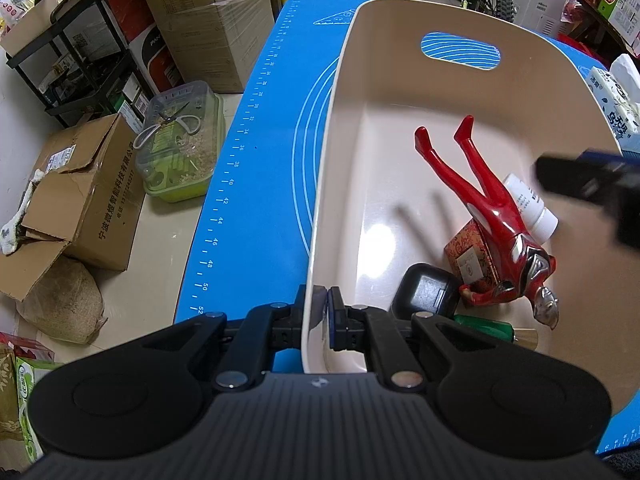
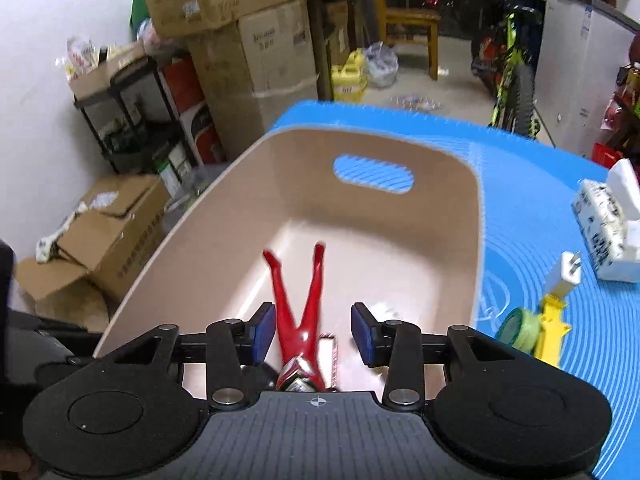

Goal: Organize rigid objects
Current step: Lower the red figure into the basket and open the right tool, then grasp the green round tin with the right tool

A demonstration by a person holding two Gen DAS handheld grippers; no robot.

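The left gripper (image 1: pixel 322 304) was clamped tight on the near-left rim of the beige basket (image 1: pixel 332 128), one pad outside the wall and one inside. The basket sat on a blue mat (image 1: pixel 256 160), whose left edge ran close alongside the basket wall, leaving only a narrow strip of mat before the drop to the floor. Inside, the far half of the basket floor lay bare up to the handle slot (image 1: pixel 460 51); the near right corner was crowded. There the red figure (image 1: pixel 492 204) lay head toward the camera, legs splayed toward the far wall, resting over a patterned box (image 1: pixel 472 256) and touching a white bottle (image 1: pixel 528 204), with a black case (image 1: pixel 426 290) just beside it. The right gripper (image 2: pixel 313 334) hovered over the figure with its jaws parted, the pads clear of the red body on both sides. To the right of the basket, a yellow piece (image 2: pixel 552 320) and a white plug (image 2: pixel 568 272) lay on open mat.
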